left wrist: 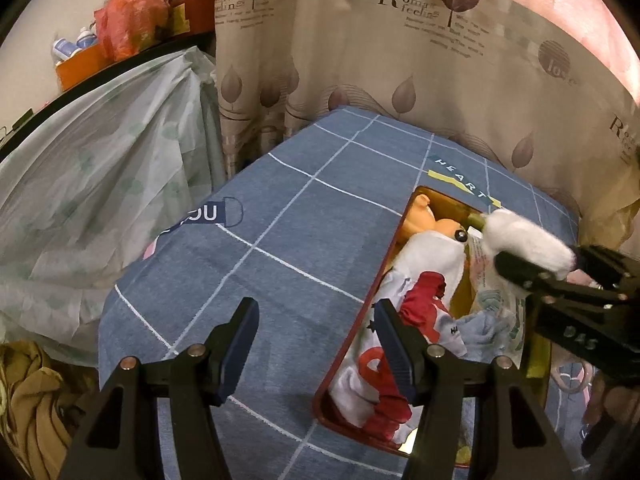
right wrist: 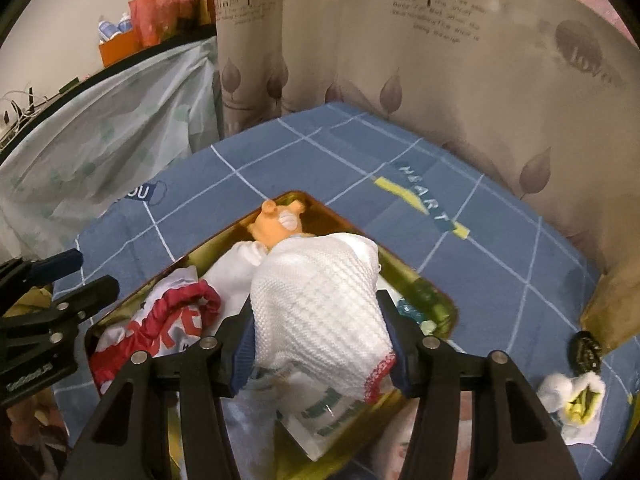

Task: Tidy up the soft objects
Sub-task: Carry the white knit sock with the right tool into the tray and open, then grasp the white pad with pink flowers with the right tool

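Right gripper (right wrist: pixel 320 336) tilts down over tray (right wrist: pixel 436 300), clamping white cloth (right wrist: pixel 320 304). Left gripper (left wrist: pixel 316 344) wide apart, empty, at tray's 9 o'clock rim; bed (left wrist: pixel 280 240) free beyond.

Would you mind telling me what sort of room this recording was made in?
Most likely a bedroom at home: a blue checked sheet covers what looks like a bed, a leaf-print curtain hangs close behind it, and a tray holds clothes and a doll.

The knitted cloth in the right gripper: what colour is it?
White knit cloth with a red stitched edge at one corner, clearest in the right wrist view.
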The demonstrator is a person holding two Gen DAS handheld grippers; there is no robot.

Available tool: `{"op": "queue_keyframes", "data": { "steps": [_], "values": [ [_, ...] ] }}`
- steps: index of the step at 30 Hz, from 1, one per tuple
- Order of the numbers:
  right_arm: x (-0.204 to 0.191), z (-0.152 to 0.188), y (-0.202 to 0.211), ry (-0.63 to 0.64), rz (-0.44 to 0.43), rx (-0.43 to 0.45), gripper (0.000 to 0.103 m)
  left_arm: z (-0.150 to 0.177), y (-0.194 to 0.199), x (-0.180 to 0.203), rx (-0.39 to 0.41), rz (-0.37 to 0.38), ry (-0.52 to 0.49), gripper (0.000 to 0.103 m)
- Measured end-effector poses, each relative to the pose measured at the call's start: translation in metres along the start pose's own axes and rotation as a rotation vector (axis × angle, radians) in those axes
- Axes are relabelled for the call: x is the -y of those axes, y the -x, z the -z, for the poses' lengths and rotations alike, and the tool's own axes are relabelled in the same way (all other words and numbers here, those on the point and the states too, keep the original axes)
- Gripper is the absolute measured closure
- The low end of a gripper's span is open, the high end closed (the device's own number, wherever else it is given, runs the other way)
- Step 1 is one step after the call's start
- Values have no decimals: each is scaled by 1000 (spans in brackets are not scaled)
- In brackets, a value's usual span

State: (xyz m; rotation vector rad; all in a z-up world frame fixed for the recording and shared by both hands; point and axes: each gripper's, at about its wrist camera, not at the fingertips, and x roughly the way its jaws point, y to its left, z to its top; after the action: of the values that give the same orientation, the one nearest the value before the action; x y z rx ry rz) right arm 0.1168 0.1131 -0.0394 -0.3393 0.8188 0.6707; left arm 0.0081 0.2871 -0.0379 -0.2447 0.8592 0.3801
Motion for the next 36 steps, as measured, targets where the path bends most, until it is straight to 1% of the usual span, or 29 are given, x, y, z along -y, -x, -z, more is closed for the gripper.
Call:
{"op": "queue_keyframes", "data": {
  "steps": [6,12,14,18,20,22,29,33,36],
  "values": [
    [-6,2,-15,2,1,-22,50,-1,-1,-1,-4,2,5,42],
    [-8,3,-18,6,5,-24,42,0,-2,-2,-11,4,8,42],
    [-9,3,-17,9,5,-22,37,0,-2,-1,-13,4,7,42],
    [-12,1,-11,18,10,-4,34,0,-2,-1,-11,5,9,42],
    [-13,0,-7,17,9,5,28,0,-3,-2,-12,6,8,42],
    [-14,-1,1,17,12,25,25,0,-2,-2,-10,5,8,42],
    [-5,0,42,-22,-3,104,25,1,-3,-2,-12,4,11,42],
    [15,8,70,-58,19,145,25,0,-3,-1,-10,-1,6,42],
    [47,22,91,-95,83,165,22,0,-2,-3,-9,0,8,42]
  ]
}}
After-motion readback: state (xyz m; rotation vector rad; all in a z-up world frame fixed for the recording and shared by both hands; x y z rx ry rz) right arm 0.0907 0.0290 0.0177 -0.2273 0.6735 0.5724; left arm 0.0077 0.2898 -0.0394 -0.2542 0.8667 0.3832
